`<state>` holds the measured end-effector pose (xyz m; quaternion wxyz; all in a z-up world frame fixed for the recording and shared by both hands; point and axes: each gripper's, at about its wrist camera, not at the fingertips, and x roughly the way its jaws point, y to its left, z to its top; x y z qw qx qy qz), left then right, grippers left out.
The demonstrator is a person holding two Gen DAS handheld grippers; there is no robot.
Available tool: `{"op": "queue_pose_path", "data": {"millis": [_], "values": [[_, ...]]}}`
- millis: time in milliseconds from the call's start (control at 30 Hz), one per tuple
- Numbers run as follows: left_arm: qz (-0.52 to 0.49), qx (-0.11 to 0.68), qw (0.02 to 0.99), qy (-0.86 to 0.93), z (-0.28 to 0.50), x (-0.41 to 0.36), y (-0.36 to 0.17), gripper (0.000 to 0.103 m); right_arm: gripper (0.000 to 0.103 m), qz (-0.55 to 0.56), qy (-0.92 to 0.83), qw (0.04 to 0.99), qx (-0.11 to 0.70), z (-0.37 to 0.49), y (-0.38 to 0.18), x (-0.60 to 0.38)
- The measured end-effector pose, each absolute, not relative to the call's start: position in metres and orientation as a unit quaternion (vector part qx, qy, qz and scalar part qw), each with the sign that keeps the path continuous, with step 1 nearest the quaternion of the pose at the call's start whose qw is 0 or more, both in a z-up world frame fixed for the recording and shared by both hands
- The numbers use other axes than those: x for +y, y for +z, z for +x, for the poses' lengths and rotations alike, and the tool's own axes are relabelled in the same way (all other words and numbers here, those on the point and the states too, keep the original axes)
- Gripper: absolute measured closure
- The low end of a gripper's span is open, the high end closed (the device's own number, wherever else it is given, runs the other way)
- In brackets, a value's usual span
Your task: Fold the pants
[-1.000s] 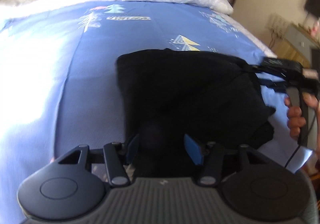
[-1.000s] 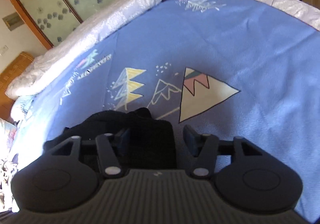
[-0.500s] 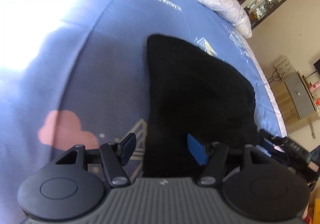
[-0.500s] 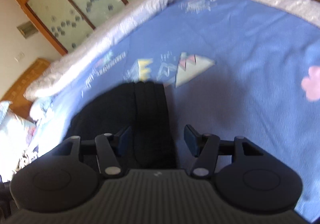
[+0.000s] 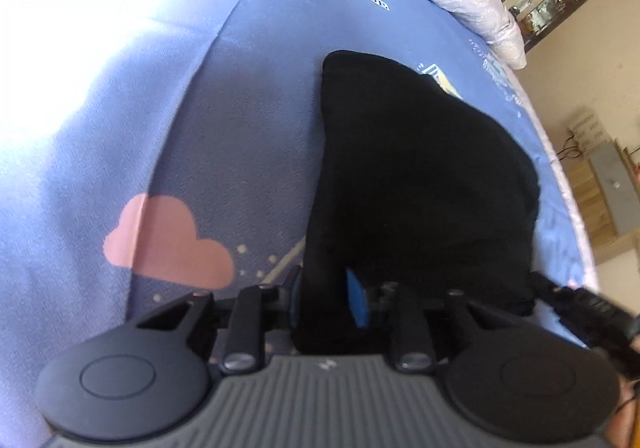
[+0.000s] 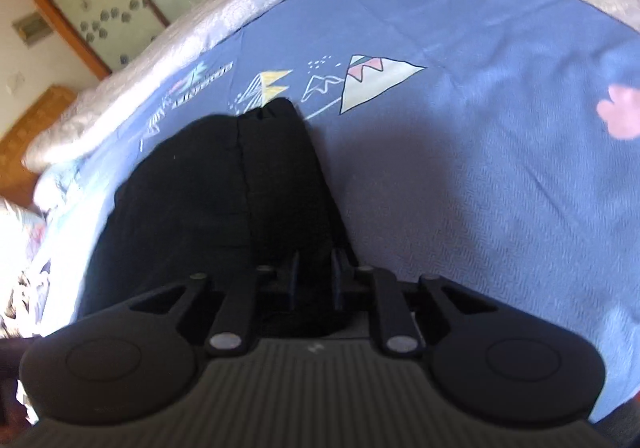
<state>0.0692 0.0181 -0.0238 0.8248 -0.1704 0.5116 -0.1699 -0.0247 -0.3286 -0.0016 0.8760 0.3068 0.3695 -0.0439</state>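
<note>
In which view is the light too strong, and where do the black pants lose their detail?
Left wrist view: sunlight washes out the blue printed bedsheet at upper left; the black pants are one dark mass without visible folds. Right wrist view: softer light, seams visible, slight blur near the pink cloud print.

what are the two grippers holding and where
Both jaws have just been closing on the black pants: the left gripper and the right gripper each pinch a near corner.
</note>
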Motion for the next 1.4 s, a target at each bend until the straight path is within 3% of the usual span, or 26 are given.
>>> {"op": "queue_pose_path", "data": {"millis": [67, 200, 400, 700, 1400], "values": [[-0.17, 0.512, 0.825, -0.167, 0.069, 0.017, -0.02, 0.068, 0.075, 0.309, -0.048, 0.879, 0.36, -0.028, 0.003, -0.331], [-0.149, 0.497, 0.84, -0.158, 0.051, 0.027, -0.005, 0.067, 0.067, 0.308, -0.062, 0.887, 0.338, -0.042, 0.011, -0.334], [-0.062, 0.478, 0.868, -0.119, 0.023, 0.018, 0.012, 0.062, 0.066, 0.321, -0.063, 0.887, 0.326, -0.061, 0.017, -0.324], [-0.018, 0.465, 0.878, -0.111, -0.008, 0.008, 0.015, 0.054, 0.066, 0.284, -0.023, 0.901, 0.328, -0.065, 0.033, -0.28], [-0.012, 0.469, 0.879, -0.086, -0.024, 0.018, 0.004, 0.041, 0.06, 0.296, -0.03, 0.881, 0.366, -0.071, 0.012, -0.26]]}}
